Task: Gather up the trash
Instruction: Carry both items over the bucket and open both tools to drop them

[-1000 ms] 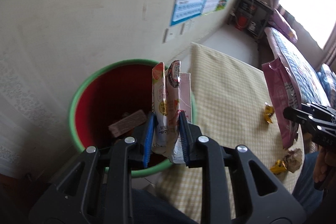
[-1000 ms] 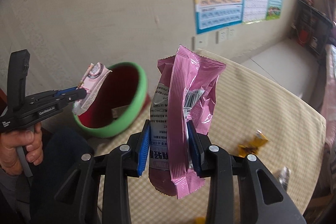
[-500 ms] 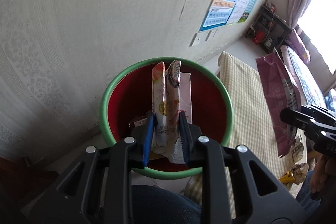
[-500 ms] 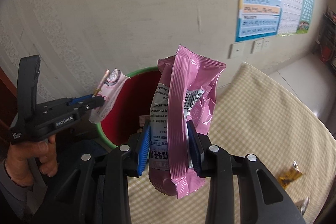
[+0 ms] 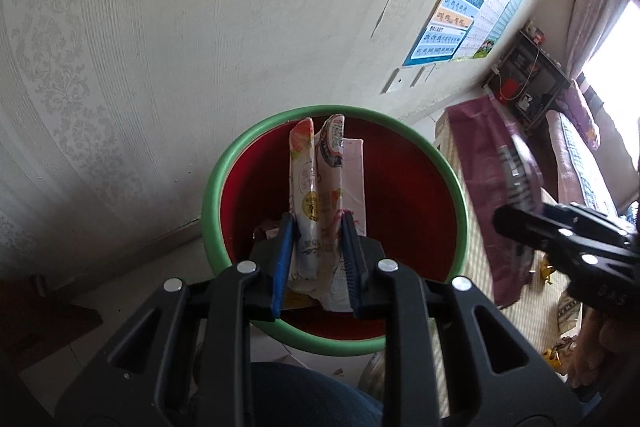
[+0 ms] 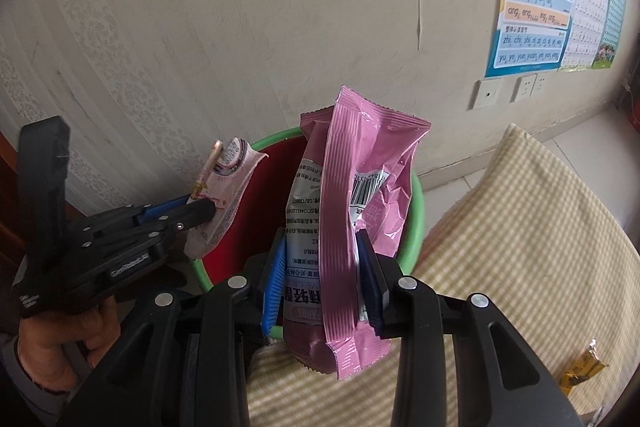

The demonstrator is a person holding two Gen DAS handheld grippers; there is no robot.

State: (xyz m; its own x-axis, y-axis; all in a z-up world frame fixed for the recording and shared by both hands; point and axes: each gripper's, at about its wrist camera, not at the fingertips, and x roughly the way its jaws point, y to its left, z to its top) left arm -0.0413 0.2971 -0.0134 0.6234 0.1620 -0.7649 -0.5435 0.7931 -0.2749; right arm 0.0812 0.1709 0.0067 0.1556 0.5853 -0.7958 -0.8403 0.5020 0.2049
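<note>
Directly ahead of the left gripper [image 5: 316, 259] sits the green-rimmed red bin [image 5: 460, 195] against the patterned wall [image 5: 140, 47], the checked tablecloth [image 6: 540, 227] just beside it at 3 o'clock. Clenched on the pink snack bag [image 6: 360, 207], the right gripper [image 6: 324, 279] holds it upright over the bin's 4 o'clock rim. Clamped on the pale wrapper [image 5: 320, 187], the left gripper holds it above the bin's mouth. One yellow candy wrapper [image 6: 582, 371] lies on the cloth.
</note>
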